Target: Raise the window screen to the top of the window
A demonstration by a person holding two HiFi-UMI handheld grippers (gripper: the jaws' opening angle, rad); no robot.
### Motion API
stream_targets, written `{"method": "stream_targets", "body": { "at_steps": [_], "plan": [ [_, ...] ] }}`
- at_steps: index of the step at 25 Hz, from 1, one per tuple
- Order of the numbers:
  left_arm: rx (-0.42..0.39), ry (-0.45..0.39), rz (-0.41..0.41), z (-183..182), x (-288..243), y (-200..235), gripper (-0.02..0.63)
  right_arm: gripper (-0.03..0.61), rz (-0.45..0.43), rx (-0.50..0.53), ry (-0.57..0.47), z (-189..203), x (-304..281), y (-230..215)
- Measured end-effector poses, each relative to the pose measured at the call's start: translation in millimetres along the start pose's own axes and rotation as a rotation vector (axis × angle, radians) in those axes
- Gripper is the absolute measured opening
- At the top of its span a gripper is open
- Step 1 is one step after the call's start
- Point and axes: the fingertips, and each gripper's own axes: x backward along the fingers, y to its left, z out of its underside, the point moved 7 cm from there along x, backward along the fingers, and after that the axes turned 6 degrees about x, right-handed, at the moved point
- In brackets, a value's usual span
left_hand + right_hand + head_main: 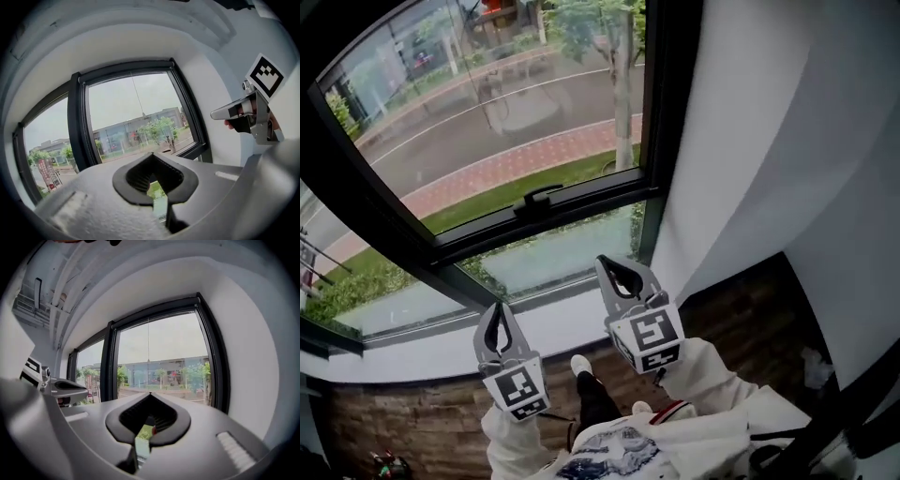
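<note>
Both grippers sit low in the frame, left gripper [497,309] and right gripper [606,264], fingers pressed together on nothing. Upper left, the window [487,112] shows its black handle [539,198]; the window screen is indistinguishable from glass.

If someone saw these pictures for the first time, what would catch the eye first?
The large black-framed window fills the upper left of the head view, with a road and a red brick path outside below. Under it, the left gripper and the right gripper are held up side by side, jaws together, holding nothing.
</note>
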Motion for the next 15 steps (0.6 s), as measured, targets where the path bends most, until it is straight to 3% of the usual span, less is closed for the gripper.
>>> {"method": "stream_targets", "body": {
  "at_steps": [4,15],
  "plan": [
    [0.029,0.050,0.003,9,49,-27,0.005,0.005,-0.023,-0.010,0.055,18,53,7],
    [0.017,0.017,0.048,-4,101,-32,0.005,0.003,-0.032,0.018,0.076,6,101,41]
  ]
}}
